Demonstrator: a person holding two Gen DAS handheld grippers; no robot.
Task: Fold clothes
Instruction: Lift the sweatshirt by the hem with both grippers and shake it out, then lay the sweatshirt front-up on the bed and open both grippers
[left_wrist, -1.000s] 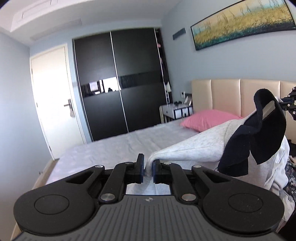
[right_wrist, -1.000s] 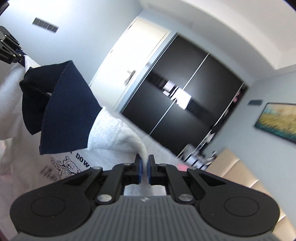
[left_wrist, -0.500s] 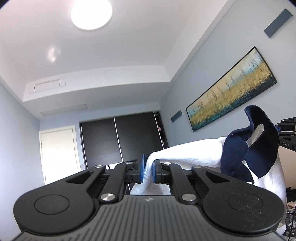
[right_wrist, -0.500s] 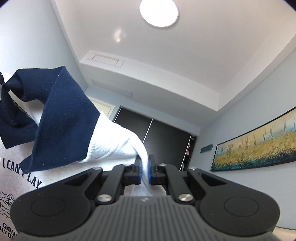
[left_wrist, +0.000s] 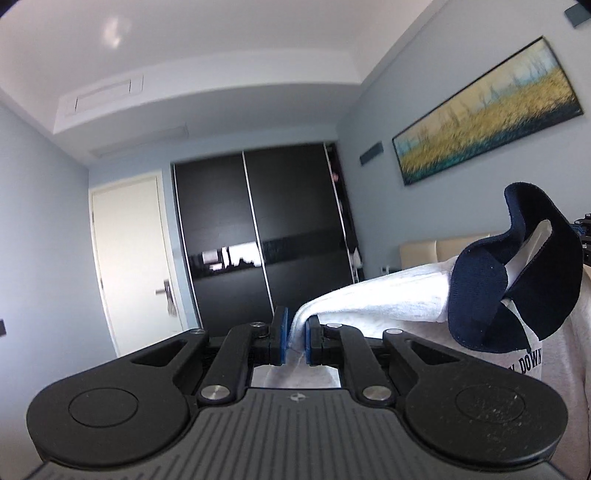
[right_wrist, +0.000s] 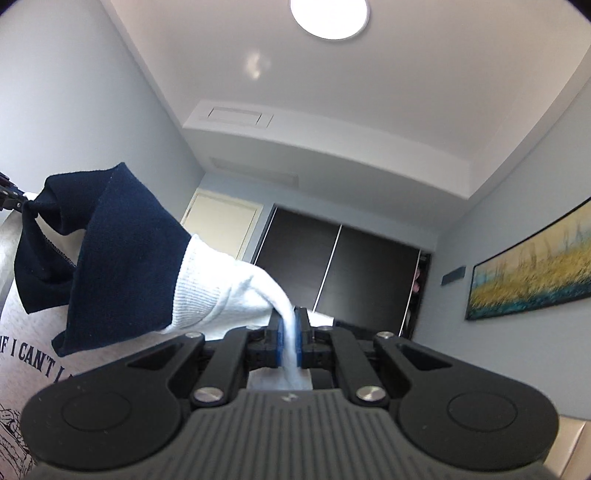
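Observation:
A light grey sweatshirt (left_wrist: 384, 299) with a navy collar (left_wrist: 517, 266) and dark printed lettering hangs in the air between my two grippers. My left gripper (left_wrist: 295, 339) is shut on the white shoulder fabric, which runs off to the right toward the collar. In the right wrist view the same sweatshirt (right_wrist: 221, 291) stretches left from my right gripper (right_wrist: 290, 341), which is shut on its other shoulder. The navy collar (right_wrist: 118, 258) sags open between them. The garment's lower part drops out of view.
A dark sliding wardrobe (left_wrist: 258, 236) and a white door (left_wrist: 136, 258) stand across the room. A long framed painting (left_wrist: 487, 118) hangs on the blue wall above a beige headboard (left_wrist: 424, 251). A round ceiling lamp (right_wrist: 328, 16) is overhead.
Both grippers lifted the sweatshirt off the bed and tilted upward. Over the last half second the left view tipped back down a little. The bed and pink pillow have dropped out of sight.

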